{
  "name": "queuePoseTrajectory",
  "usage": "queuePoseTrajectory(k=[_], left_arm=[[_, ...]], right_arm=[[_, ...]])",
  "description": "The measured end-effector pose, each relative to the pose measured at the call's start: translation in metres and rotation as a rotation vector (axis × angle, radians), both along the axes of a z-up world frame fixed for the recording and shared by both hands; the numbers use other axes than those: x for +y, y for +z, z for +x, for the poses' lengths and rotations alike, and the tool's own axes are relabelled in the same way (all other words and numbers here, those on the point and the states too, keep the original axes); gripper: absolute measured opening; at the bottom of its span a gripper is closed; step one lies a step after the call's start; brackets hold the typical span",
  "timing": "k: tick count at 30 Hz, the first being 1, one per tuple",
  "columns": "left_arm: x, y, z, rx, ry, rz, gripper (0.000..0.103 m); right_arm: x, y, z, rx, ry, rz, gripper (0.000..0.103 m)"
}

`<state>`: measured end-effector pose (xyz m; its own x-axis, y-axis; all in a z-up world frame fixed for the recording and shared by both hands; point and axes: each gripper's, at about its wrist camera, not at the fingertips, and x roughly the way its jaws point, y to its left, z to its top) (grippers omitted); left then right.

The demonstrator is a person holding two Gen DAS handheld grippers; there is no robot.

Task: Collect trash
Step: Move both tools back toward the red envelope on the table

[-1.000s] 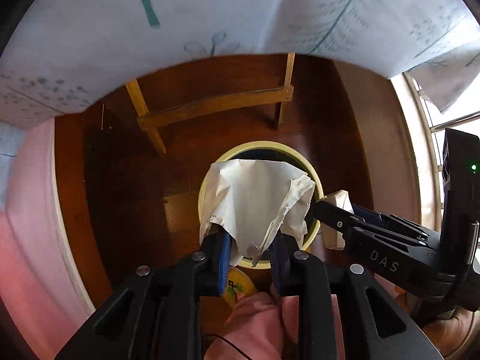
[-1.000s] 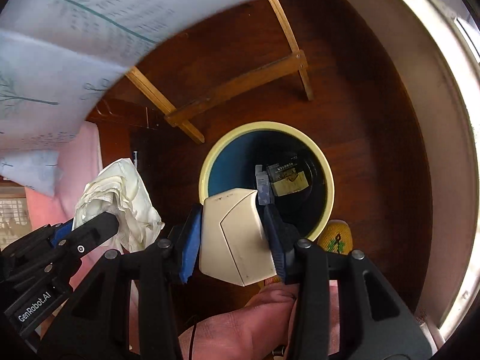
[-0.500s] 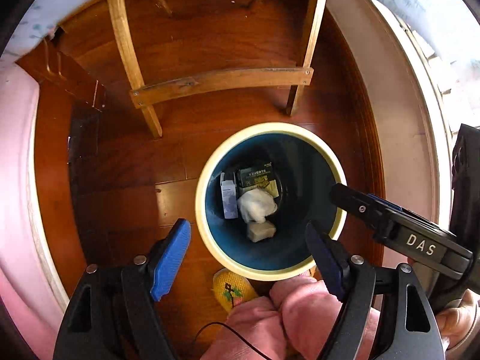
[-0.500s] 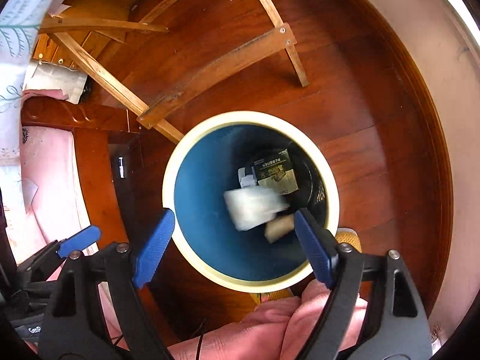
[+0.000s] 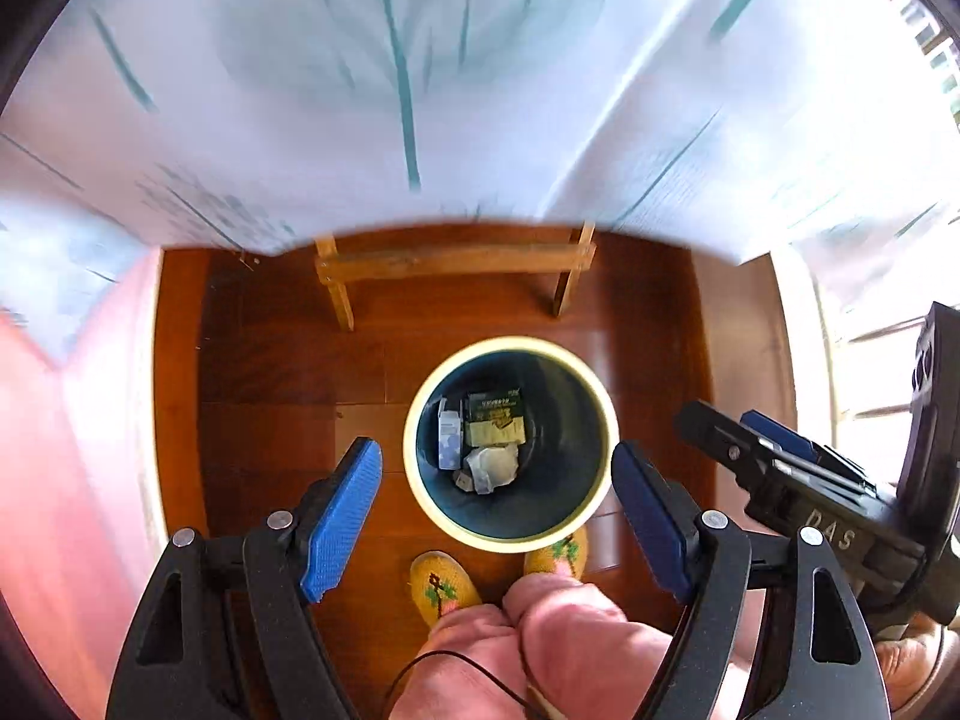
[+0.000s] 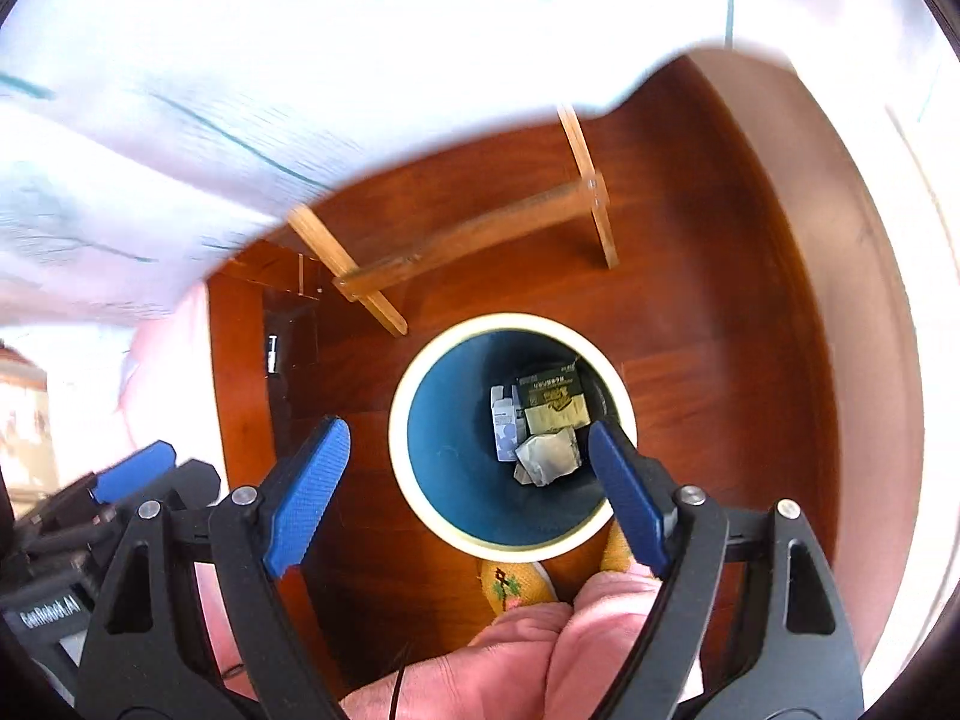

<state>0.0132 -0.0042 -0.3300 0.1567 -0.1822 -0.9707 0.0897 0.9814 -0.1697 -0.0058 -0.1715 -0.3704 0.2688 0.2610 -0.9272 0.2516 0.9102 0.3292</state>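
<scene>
One bin (image 5: pixel 591 414), two slippers (image 5: pixel 443 585)

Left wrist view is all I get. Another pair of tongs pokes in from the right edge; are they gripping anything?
Observer: No. In the right wrist view the right tongs stand wide open, their jaws having just been opening, and nothing sits between the blue pads.
Operator: Do my own tongs have a name on them? I only see their fingers.
Observer: Yes. The left tongs, empty, with jaws that have also just been opening, carry white lettering on the side of the body. It reads GenRobot.AI.
</scene>
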Motion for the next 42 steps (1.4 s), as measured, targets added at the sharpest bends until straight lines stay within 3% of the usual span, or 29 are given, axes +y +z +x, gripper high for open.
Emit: queuePoseTrajectory(k=[11, 18, 24, 31, 42], left_arm=[[-0.012, 0.199, -0.001, -0.171, -0.010, 0.031, 0.080], [-0.022, 0.320, 0.003, -0.349, 0.010, 0.045, 0.080], [-0.028, 0.398, 0.011, -0.442, 0.067, 0.045, 0.080], [-0.037, 0.442, 0.014, -0.462, 0.139, 0.024, 0.080], [-0.026, 0.438, 0.025, -0.433, 0.214, 0.004, 0.080]], right_arm=[[0.005, 0.196, 0.001, -0.142, 0.135, -0.031, 0.080], [0.010, 0.318, 0.004, -0.316, 0.236, -0.097, 0.080], [0.005, 0.386, 0.009, -0.422, 0.272, -0.131, 0.080], [-0.014, 0.432, 0.027, -0.498, 0.305, -0.120, 0.080], [-0.011, 0.454, 0.068, -0.565, 0.378, -0.084, 0.080]])
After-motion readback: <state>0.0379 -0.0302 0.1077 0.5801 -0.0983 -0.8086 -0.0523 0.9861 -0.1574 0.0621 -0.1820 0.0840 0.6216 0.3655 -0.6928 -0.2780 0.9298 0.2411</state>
